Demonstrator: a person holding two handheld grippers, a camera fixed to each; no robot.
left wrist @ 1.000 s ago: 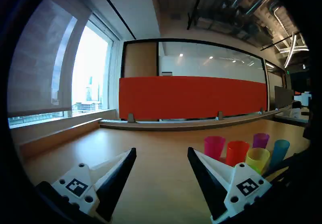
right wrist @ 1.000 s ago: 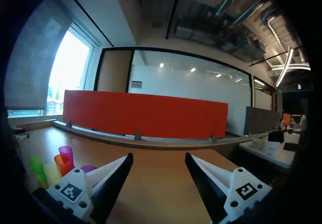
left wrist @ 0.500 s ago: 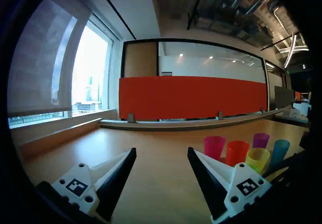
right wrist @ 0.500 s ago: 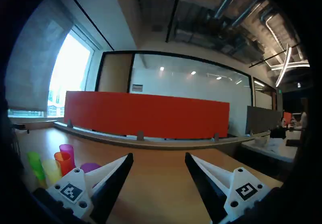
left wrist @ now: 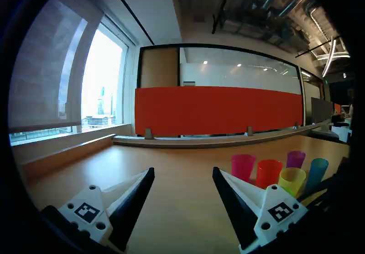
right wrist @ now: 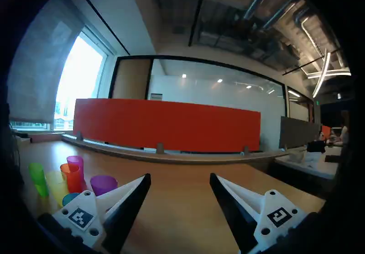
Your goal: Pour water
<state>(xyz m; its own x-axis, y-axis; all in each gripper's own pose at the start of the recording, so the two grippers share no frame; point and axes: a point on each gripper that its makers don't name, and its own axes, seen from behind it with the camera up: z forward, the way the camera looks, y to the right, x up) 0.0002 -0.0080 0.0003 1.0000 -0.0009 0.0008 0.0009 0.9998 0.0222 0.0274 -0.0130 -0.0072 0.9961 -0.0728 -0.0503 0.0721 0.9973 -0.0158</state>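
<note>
Left gripper (left wrist: 182, 171) gapes wide, empty, low over light wooden tabletop (left wrist: 182, 217). Translucent plastic cups stand grouped upright just right of its right finger: pink cup (left wrist: 242, 166), orange cup (left wrist: 268, 172), yellow cup (left wrist: 292, 181), purple cup (left wrist: 295, 159), blue cup (left wrist: 317, 171). Right gripper (right wrist: 179, 176) spread wide, holding nothing; the group sits to its left, green cup (right wrist: 37, 177) outermost. Red partition panel (left wrist: 219, 110) stands behind the table.

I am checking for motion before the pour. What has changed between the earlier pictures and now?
The right gripper shifted slightly: in its view the cups sit higher, and the purple cup now shows whole. Nothing was grasped or released. The left gripper stayed put; both remain open and empty.
</note>
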